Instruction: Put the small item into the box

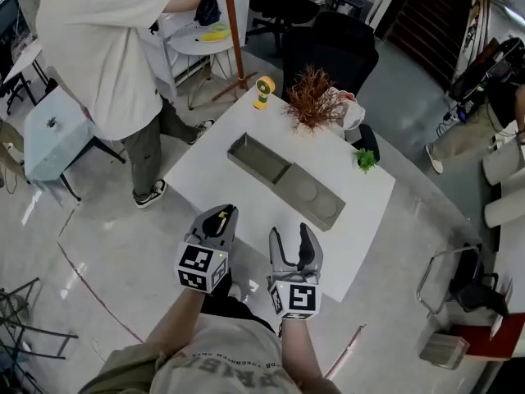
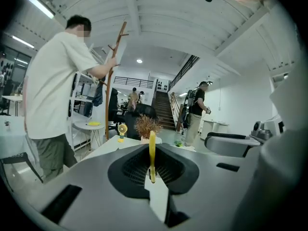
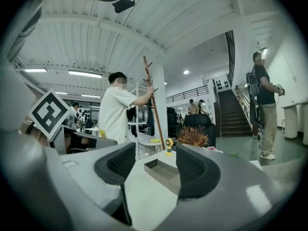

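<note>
**White table in open office: item gripped, not boxed yet**

White table (image 1: 212, 179) in a big open office, glossy floor all around. A long grey open-top box (image 1: 259, 158) lies diagonally mid-table, split into two compartments; both look empty.

The left gripper (image 1: 220, 214) hangs over the near edge of the table, jaws clenched on a thin yellow item (image 2: 152, 150) that stands up edge-on between the pads. The right gripper (image 1: 293, 241) is just beside it, to the right, jaws spread, nothing between them.

Progress: the pickup looks done and the item is in the grasp, near of the box. Left to do: carry it over the box and let go.

Clutter: a yellow mini fan (image 1: 263, 89) on the far table edge, a dried reddish plant (image 1: 314, 98) and a small green plant (image 1: 366, 160) far and right of the box. A person (image 1: 107, 48) stands at far left, off the table, with a black chair (image 1: 332, 48) beyond. The path from gripper to box looks clear.
</note>
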`<move>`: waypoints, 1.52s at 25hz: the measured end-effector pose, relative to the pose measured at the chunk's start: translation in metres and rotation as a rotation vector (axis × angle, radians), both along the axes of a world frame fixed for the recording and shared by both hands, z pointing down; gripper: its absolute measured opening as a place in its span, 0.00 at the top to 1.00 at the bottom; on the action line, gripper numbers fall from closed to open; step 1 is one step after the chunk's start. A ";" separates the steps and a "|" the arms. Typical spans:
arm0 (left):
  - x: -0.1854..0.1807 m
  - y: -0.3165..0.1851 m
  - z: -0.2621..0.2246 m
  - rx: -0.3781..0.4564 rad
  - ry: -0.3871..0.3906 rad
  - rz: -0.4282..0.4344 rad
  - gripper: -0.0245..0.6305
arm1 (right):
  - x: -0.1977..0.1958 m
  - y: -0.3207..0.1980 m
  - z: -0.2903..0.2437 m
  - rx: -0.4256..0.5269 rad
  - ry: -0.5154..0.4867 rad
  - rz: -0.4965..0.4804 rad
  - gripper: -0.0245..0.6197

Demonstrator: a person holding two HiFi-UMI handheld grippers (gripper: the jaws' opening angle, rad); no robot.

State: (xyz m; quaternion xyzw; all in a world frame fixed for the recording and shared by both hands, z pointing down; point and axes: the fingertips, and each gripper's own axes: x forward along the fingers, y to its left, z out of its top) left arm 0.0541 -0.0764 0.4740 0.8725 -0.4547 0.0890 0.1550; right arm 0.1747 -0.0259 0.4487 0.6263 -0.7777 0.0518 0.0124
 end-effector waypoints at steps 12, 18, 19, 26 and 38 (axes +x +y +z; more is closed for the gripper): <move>0.008 -0.095 0.018 -0.060 0.037 0.051 0.92 | -0.002 -0.088 0.014 -0.038 0.014 -0.004 0.57; 0.014 -0.162 0.016 -0.078 0.054 0.101 0.92 | -0.011 -0.151 0.018 -0.056 0.023 -0.017 0.57; 0.015 -0.172 0.015 -0.081 0.058 0.112 0.92 | -0.013 -0.161 0.019 -0.060 0.022 -0.018 0.57; 0.018 -0.232 0.019 -0.128 0.090 0.194 0.92 | -0.028 -0.218 0.026 -0.104 0.030 -0.063 0.57; 0.028 -0.261 0.037 -0.334 0.286 0.287 0.92 | -0.058 -0.260 0.056 -0.277 0.220 -0.220 0.57</move>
